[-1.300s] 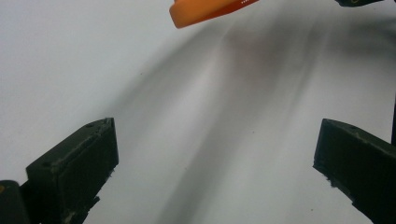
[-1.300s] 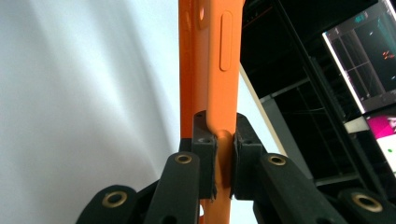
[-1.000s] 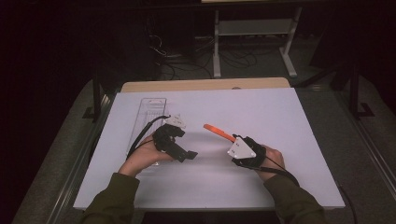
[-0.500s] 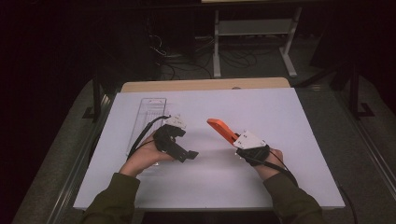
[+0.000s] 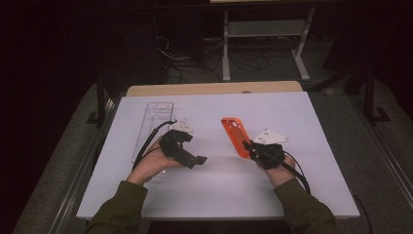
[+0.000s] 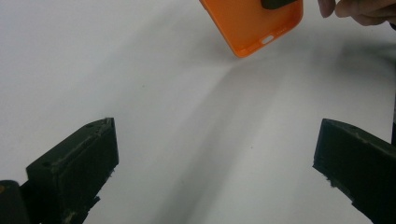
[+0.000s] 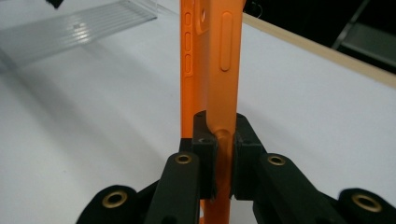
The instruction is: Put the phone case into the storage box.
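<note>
So the right tongs (image 5: 249,147) are clenched on the bottom end of an orange phone case (image 5: 234,136), holding it just right of centre in the high view, lifted off the white tabletop (image 5: 302,195) with its open side facing up toward the camera. In the right gripper view you can see the pads pinching one side wall of the case (image 7: 219,84) edge-on, so it's a thin grip on soft rubbery material. The left tongs (image 5: 195,160) sit left of centre, released and wide apart with nothing in them, and their own view looks across bare tabletop at the case's lower end (image 6: 254,25) up in the top right of the frame. There's also a clear plastic tray (image 5: 153,127) lying flat in the upper left part of the tabletop, just beside the left hand (image 5: 153,163). My read: the case is mid-carry or being presented for a handover. The next move probably needs the left tongs to come in and take the free end, or the right hand to set it down gently so it doesn't twist out.
</note>
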The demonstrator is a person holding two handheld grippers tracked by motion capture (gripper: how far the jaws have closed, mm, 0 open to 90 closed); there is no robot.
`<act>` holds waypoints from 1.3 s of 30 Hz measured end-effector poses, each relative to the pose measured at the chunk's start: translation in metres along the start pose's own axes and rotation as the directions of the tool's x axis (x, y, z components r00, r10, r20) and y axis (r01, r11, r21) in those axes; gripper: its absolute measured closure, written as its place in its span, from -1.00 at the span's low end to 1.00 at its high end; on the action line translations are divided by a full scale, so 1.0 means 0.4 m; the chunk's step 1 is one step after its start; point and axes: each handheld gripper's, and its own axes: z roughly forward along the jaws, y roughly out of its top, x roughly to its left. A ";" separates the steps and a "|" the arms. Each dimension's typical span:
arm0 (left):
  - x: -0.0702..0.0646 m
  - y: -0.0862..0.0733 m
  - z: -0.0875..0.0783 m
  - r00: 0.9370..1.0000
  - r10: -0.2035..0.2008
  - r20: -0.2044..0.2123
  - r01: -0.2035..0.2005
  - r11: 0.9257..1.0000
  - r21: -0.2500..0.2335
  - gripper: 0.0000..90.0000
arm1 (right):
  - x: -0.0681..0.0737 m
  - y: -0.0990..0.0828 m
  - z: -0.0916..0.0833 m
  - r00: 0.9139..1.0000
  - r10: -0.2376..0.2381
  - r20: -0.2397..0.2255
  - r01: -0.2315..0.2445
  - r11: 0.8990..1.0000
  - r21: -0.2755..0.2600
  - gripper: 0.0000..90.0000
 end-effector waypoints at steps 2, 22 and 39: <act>0.000 -0.001 0.003 1.000 -0.019 -0.010 0.019 1.000 -0.015 -1.00 | -0.005 -0.001 0.000 1.000 0.021 -0.009 -0.021 1.000 0.000 0.80; 0.001 0.056 0.003 0.995 -0.101 -0.014 0.097 0.979 -0.179 -1.00 | 0.016 0.000 0.002 0.997 0.083 -0.009 -0.083 0.996 -0.038 0.80; 0.030 0.107 0.020 0.987 -0.153 -0.040 0.135 0.949 -0.286 -1.00 | 0.031 0.030 0.047 0.996 0.088 0.001 -0.088 0.992 -0.089 0.80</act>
